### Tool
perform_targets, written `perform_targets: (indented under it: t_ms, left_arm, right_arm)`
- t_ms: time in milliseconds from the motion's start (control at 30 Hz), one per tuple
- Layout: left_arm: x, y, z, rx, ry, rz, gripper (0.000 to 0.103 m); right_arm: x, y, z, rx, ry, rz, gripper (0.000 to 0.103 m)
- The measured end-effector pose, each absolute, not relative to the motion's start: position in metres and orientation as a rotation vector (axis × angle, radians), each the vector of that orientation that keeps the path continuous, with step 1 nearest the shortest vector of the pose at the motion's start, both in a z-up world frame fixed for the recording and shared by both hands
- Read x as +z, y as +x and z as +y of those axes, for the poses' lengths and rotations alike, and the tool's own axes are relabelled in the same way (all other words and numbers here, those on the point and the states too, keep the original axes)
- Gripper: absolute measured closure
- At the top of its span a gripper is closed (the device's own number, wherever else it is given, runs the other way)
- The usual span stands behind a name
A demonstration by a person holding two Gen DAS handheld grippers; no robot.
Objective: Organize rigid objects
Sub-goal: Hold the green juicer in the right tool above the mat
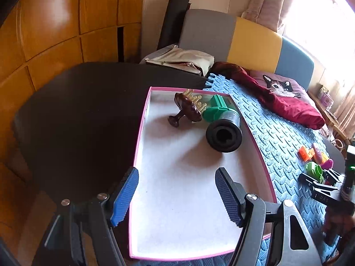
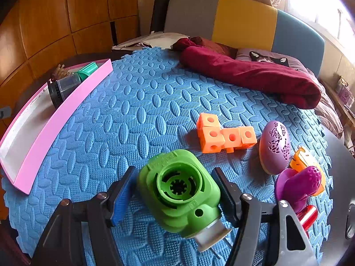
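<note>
My right gripper (image 2: 175,170) is shut on a green plastic housing (image 2: 179,190) that rests low over the blue foam mat (image 2: 144,110), a pad against each side. Beyond it lie joined orange cubes (image 2: 224,136), a purple egg-shaped piece (image 2: 275,147), a magenta piece (image 2: 304,184) and a small orange part (image 2: 301,158). My left gripper (image 1: 176,173) hangs open above the pink-rimmed white tray (image 1: 142,133), with nothing between its fingers. At the tray's far end lie a brown wooden massager (image 1: 186,108) and a green-and-black cylinder (image 1: 224,130).
The tray sits on a black tabletop (image 1: 77,110) at the mat's left edge. A dark red blanket (image 2: 250,75) and a cat pillow (image 1: 279,86) lie behind the mat. Wooden cabinets (image 1: 55,33) stand to the left. A red glossy item (image 2: 307,218) lies near my right finger.
</note>
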State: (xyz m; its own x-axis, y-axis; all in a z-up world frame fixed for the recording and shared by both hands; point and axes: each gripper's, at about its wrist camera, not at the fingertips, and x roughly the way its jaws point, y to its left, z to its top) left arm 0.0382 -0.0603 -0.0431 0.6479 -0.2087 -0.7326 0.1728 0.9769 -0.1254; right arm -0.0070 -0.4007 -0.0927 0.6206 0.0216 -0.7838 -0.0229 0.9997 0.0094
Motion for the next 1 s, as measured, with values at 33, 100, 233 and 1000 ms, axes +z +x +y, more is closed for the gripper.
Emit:
perform_targets:
  t_ms: [33, 100, 233, 1000]
  left_arm:
    - [-0.043, 0.037, -0.060, -0.219, -0.046, 0.838, 0.031]
    - [-0.041, 0.035, -0.059, -0.221, -0.046, 0.835, 0.031]
    - [-0.039, 0.032, -0.058, -0.223, -0.048, 0.833, 0.031]
    - [-0.042, 0.020, -0.046, -0.231, -0.060, 0.838, 0.029]
  right_arm:
    - [-0.093, -0.007, -0.401, 0.025, -0.001, 0.901, 0.034]
    - [-0.093, -0.007, -0.401, 0.022, -0.002, 0.900, 0.035]
    - [-0.092, -0.009, -0.399, 0.013, -0.001, 0.897, 0.035]
    - [-0.091, -0.013, -0.396, -0.049, 0.034, 0.901, 0.039]
